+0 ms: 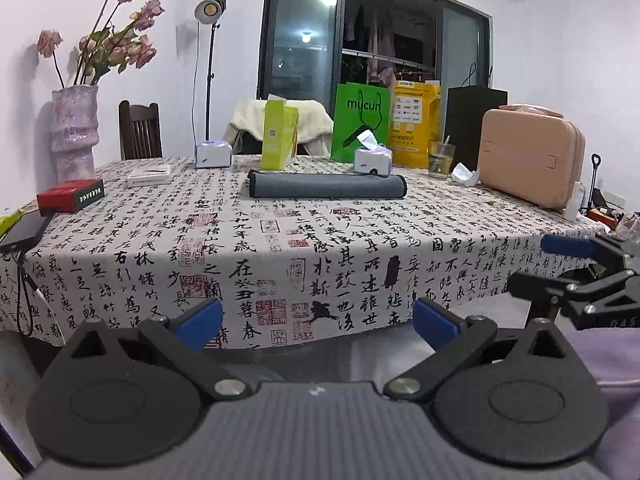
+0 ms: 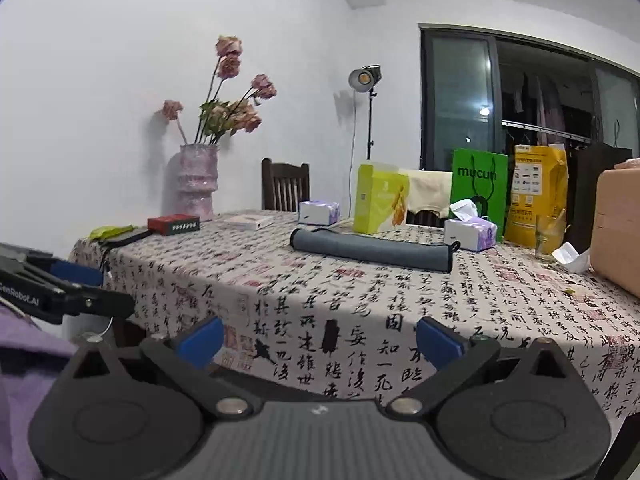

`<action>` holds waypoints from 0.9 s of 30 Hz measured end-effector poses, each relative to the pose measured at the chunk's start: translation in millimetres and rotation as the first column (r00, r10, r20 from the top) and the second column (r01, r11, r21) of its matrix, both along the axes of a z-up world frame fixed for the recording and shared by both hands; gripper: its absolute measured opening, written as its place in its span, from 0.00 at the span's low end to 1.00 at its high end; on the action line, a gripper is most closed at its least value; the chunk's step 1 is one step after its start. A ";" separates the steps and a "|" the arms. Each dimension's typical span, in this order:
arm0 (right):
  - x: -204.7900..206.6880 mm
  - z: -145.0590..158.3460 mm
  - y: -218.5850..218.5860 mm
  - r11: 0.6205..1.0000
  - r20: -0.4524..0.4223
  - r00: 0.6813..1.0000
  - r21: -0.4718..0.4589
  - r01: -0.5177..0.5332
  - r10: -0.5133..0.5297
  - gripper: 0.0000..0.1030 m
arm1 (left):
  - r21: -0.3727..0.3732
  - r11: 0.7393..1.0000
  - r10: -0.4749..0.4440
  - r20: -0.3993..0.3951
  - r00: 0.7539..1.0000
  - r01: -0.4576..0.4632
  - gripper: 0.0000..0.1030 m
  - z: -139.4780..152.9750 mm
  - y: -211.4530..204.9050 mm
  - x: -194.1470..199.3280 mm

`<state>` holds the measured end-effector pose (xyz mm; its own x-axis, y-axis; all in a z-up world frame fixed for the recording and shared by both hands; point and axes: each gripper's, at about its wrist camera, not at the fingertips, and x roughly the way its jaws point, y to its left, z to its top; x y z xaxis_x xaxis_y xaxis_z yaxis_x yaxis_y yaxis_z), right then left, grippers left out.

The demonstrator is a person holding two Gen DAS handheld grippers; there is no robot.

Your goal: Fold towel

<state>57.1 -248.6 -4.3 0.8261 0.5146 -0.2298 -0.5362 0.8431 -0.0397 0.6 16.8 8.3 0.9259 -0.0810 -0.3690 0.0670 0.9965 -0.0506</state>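
I see the towel lying folded on the bench, well ahead of both grippers. My left gripper and right gripper gape wide, holding nothing, off the near edge. Behind the towel, a tissue box has a tissue sticking out; right of it a glass holds a stick.

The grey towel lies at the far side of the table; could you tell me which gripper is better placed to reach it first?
Left, marginally. The left gripper faces the towel almost straight ahead, while the right gripper sees it angled away. Both are open, empty, and short of the table edge.
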 end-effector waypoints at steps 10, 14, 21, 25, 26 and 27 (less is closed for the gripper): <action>-14.7 -2.5 -6.2 0.998 -0.066 0.997 0.039 0.041 -0.038 1.00 | 0.003 0.998 0.060 0.008 0.998 -0.060 1.00 5.2 3.7 -13.1; -18.6 -3.6 -8.1 0.997 -0.082 0.995 0.045 0.058 -0.054 1.00 | 0.021 0.999 0.040 0.013 0.999 -0.040 1.00 5.5 -0.1 -14.1; -15.8 -4.2 -9.8 0.996 -0.086 0.994 0.052 0.066 -0.061 1.00 | 0.022 0.999 0.038 0.010 0.999 -0.039 1.00 3.9 -0.7 -13.1; -13.9 -5.1 -9.4 0.997 -0.096 0.994 0.053 0.062 -0.057 1.00 | 0.022 0.999 0.038 0.010 0.999 -0.038 1.00 3.7 -1.1 -12.9; -13.7 -5.6 -9.1 0.997 -0.099 0.994 0.052 0.061 -0.055 1.00 | 0.022 0.999 0.038 0.010 0.999 -0.038 1.00 3.7 -1.0 -12.6; -13.3 -6.0 -8.7 0.997 -0.102 0.993 0.049 0.059 -0.053 1.00 | 0.023 0.999 0.039 0.011 0.999 -0.039 1.00 3.7 -1.0 -13.0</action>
